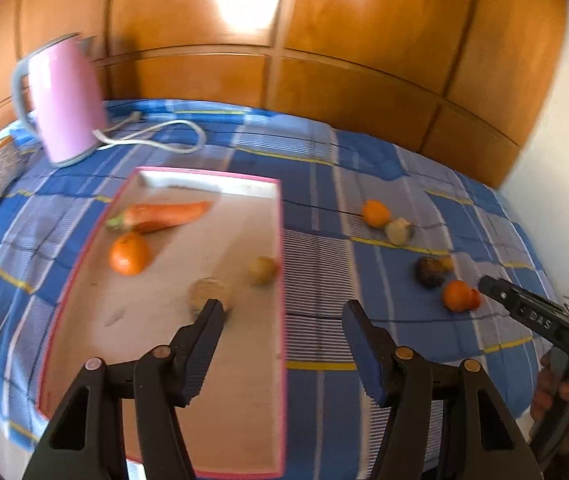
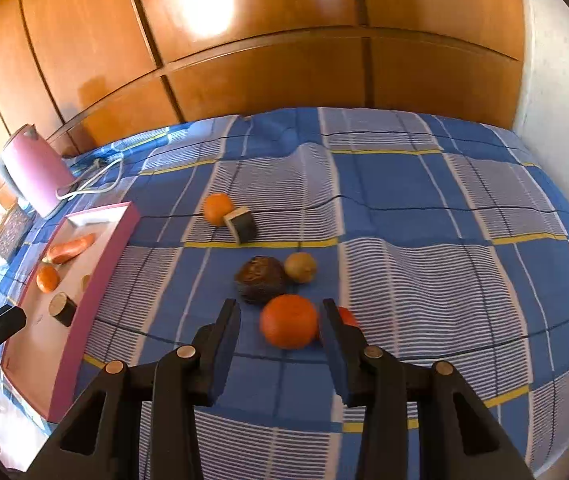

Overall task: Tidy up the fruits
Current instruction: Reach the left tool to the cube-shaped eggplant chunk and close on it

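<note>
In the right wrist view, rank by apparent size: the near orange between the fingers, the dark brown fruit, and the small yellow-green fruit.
1. Near orange, though it sits closest to the camera, so its lead is unsure.
2. Dark brown fruit.
3. Yellow-green fruit.

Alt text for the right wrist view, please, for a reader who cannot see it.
The open right gripper hovers over a blue checked cloth with a large orange between its fingertips, not yet gripped. Beyond lie a dark wrinkled fruit, a yellowish fruit and another orange; a pink tray sits left.
</note>
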A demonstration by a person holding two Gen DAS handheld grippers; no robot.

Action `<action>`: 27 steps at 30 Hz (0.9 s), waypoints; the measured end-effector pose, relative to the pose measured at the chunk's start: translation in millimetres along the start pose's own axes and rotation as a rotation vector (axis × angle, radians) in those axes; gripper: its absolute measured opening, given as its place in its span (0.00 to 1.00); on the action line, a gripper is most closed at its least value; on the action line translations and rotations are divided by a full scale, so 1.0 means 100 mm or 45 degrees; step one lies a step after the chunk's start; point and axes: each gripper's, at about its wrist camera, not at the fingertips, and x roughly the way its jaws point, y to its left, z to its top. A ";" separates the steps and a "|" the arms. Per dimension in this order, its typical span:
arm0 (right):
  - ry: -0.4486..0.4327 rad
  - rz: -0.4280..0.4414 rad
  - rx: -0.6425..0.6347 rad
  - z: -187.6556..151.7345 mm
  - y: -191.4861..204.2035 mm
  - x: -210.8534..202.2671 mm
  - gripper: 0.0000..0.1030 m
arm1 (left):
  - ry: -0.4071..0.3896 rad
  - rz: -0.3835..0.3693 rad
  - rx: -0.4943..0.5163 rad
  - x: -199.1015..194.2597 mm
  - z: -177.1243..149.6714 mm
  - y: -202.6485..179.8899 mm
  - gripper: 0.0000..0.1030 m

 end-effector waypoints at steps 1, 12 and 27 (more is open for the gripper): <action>-0.001 -0.001 0.004 0.00 -0.02 0.00 0.40 | 0.010 -0.018 0.019 0.03 0.01 -0.06 0.56; 0.012 -0.009 0.061 -0.03 -0.24 0.04 0.40 | 0.153 -0.152 0.075 0.45 0.12 -0.47 0.39; 0.029 0.002 0.101 -0.02 -0.45 0.08 0.40 | 0.270 -0.287 -0.036 1.15 0.65 -1.00 0.55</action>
